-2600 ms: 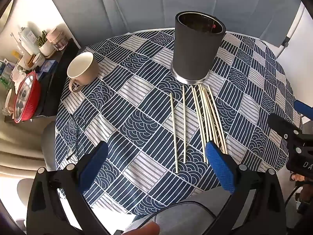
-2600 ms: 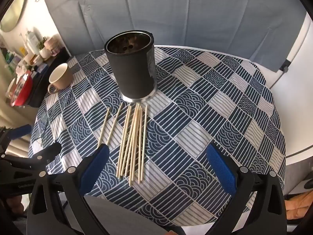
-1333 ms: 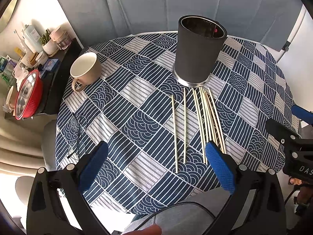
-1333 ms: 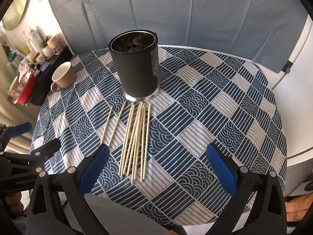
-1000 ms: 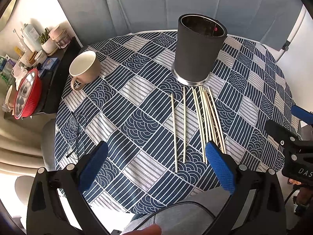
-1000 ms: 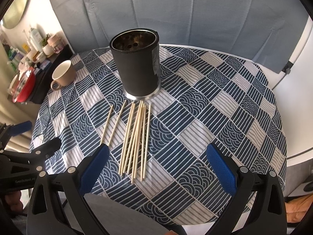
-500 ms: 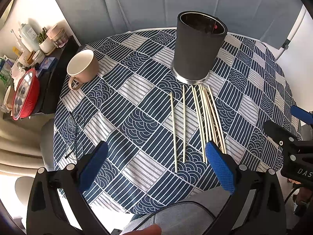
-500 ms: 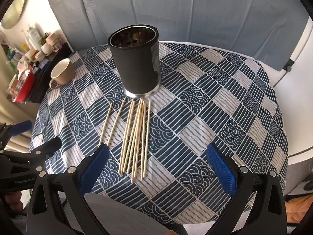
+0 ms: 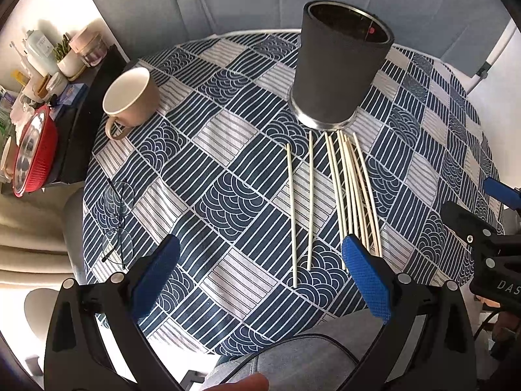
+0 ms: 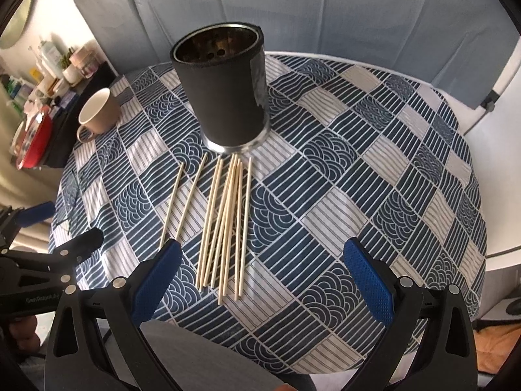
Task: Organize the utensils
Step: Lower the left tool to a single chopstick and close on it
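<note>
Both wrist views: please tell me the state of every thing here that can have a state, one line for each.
Left gripper: open, holding nothing.
Right gripper: open, holding nothing.
Black holder: upright on the tablecloth, no sticks inside.
Sticks: lying flat before the holder, two apart from the bunch.
Beige mug: upright, appears empty.
Eyeglasses: lying on the cloth near the edge.

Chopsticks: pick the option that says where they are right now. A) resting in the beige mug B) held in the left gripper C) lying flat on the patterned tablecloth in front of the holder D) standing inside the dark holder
C: the chopsticks lie flat on the tablecloth just in front of the dark holder, and both the left gripper and right gripper are open and empty.
</note>
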